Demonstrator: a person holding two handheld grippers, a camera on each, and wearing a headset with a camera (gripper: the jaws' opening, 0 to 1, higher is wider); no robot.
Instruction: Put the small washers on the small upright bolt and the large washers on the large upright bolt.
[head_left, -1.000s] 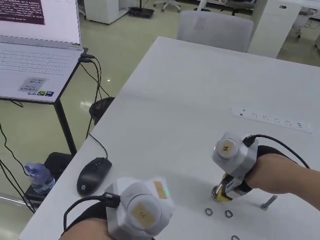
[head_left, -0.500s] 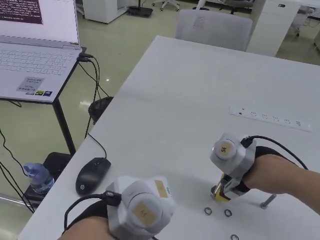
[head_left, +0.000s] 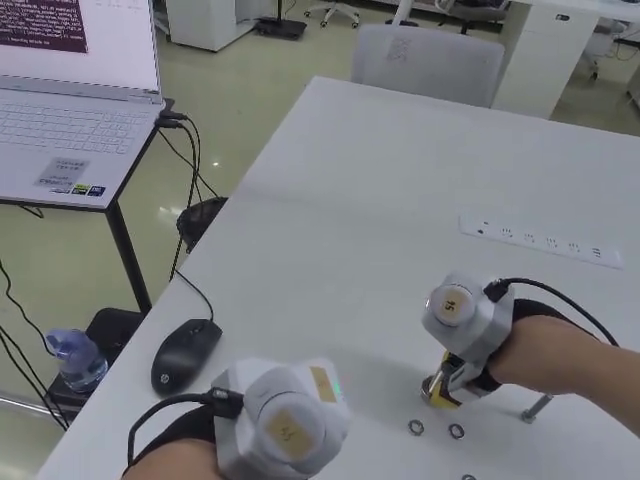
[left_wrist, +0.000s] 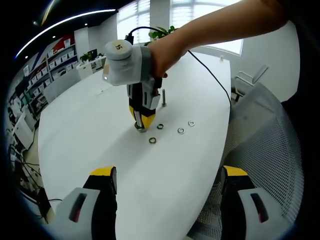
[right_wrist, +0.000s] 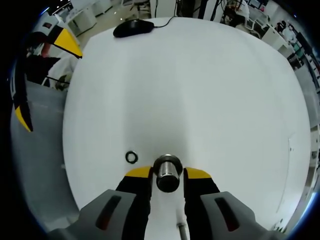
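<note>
My right gripper (head_left: 440, 388) points down at the white table (head_left: 380, 220), shut on the large bolt (right_wrist: 167, 167). The bolt's round end faces the right gripper view, between the yellow-tipped jaws of the right gripper (right_wrist: 167, 176). In the left gripper view the right gripper (left_wrist: 141, 121) holds the large bolt (left_wrist: 140, 128) against the tabletop. The small bolt (left_wrist: 163, 97) stands upright just behind it. Several washers lie beside it, among them one (left_wrist: 152, 140), another (left_wrist: 181, 131) and a third (left_wrist: 191, 123). My left gripper (left_wrist: 167, 187) is open and holds nothing, near the table's front edge.
A black mouse (head_left: 186, 354) with its cable lies near the table's left edge. A white power strip (head_left: 535, 240) lies at the far right. A laptop (head_left: 70, 110) stands on a side stand to the left, and a grey chair (head_left: 428, 58) is at the far end.
Nothing on the table has visibly moved. The right gripper stays shut on the large bolt, and the head view has shifted slightly.
</note>
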